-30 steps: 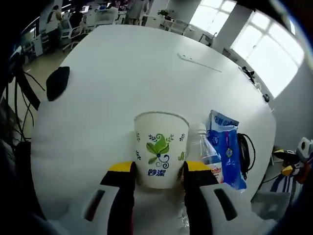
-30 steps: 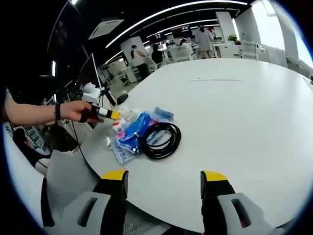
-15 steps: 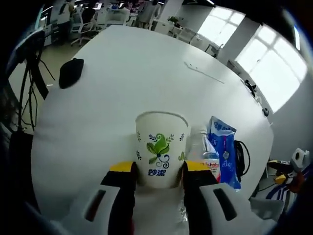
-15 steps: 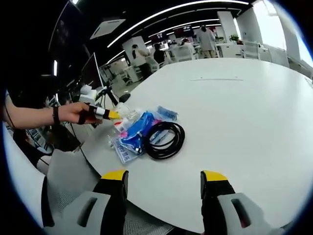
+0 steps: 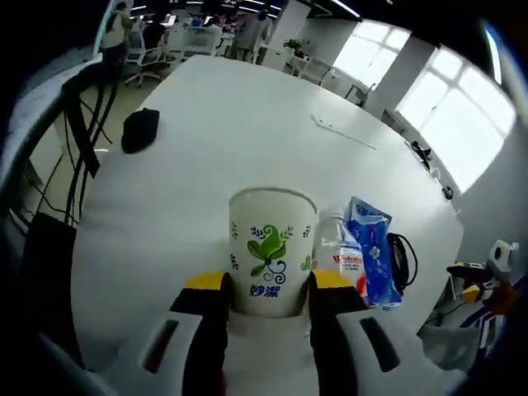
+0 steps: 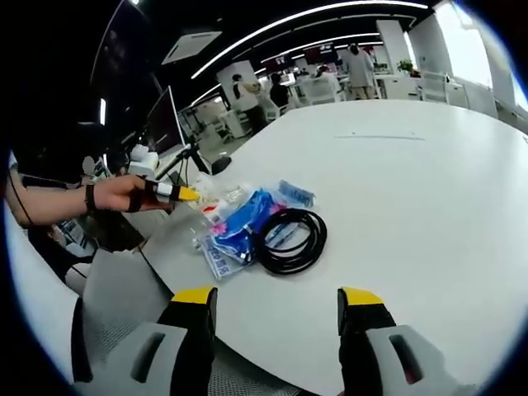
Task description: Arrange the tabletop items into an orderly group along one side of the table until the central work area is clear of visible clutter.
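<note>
Paper cup (image 5: 272,252) with green leaf print: upright on the white tabletop (image 5: 206,140), clamped at its lower wall between the yellow-tipped jaws of the left hand-held gripper (image 5: 268,289). Just beside it, to the right in the left gripper view: clear water bottle (image 5: 344,257), then blue packet (image 5: 371,256), then coiled black cable (image 5: 404,260), all close to the near table edge. Farther off on the tabletop: small black object (image 5: 142,130) near the far-left edge, thin pale strip (image 5: 342,132) toward the middle.

Right hand-held gripper (image 6: 276,305): jaws spread, nothing between them, held above the tabletop short of the group. Same group in the right gripper view: blue packet (image 6: 239,227) touching the black cable (image 6: 290,241), with the left hand-held gripper (image 6: 169,191) and the hand (image 6: 115,194) carrying it at the far side of the pile.

Step in hand, as judged: seat the cup into the row beside the bottle.

- Keep grip light and low; thin paper wall likely to crush or ovalise under a hard squeeze.
- Keep cup vertical; contents not visible.
- Leave a slight gap to the bottle to avoid toppling it.
- Set base flat, well inboard of the table edge, before opening the jaws.
- Withdraw straight back along the jaw line to avoid dragging the cup.
</note>
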Motion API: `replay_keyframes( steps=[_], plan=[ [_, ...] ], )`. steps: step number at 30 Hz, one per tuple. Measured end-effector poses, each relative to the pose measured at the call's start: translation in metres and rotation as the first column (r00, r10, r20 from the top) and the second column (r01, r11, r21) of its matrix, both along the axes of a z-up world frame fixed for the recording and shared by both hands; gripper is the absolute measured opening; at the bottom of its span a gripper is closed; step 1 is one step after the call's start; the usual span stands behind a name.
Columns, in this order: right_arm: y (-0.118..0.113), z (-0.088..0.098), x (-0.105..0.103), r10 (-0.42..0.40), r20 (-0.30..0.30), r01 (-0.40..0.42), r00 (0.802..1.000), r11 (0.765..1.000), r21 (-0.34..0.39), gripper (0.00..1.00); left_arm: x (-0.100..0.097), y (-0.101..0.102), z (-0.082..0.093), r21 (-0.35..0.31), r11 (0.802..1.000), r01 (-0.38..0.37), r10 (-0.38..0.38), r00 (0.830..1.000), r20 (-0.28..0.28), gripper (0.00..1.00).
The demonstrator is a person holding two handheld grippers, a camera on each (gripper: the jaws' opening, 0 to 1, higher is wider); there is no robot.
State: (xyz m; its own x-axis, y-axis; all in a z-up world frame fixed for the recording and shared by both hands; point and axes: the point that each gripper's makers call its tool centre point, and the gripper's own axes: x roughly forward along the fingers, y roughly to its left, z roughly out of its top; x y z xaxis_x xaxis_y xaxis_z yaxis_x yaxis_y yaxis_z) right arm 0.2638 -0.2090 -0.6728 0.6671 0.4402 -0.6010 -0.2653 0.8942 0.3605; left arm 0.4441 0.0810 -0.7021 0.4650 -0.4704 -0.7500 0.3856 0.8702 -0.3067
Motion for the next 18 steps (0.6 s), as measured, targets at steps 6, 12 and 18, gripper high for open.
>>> replay_keyframes(
  steps=[6, 12, 18],
  plan=[
    [0.002, 0.0, 0.003, 0.01, 0.009, -0.01, 1.0, 1.0, 0.013, 0.59, -0.008, 0.0, 0.008, -0.001, 1.0, 0.017, -0.017, 1.0, 0.021, 0.37],
    [0.005, 0.005, 0.01, 0.006, 0.021, -0.007, 1.0, 0.999, 0.05, 0.58, -0.016, -0.005, 0.019, -0.022, 1.0, 0.019, -0.018, 0.998, 0.053, 0.37],
    [0.011, 0.008, 0.018, 0.039, 0.031, -0.04, 0.999, 0.998, 0.056, 0.58, -0.022, -0.014, 0.023, -0.041, 0.997, 0.064, -0.06, 0.994, 0.086, 0.37]
  ],
)
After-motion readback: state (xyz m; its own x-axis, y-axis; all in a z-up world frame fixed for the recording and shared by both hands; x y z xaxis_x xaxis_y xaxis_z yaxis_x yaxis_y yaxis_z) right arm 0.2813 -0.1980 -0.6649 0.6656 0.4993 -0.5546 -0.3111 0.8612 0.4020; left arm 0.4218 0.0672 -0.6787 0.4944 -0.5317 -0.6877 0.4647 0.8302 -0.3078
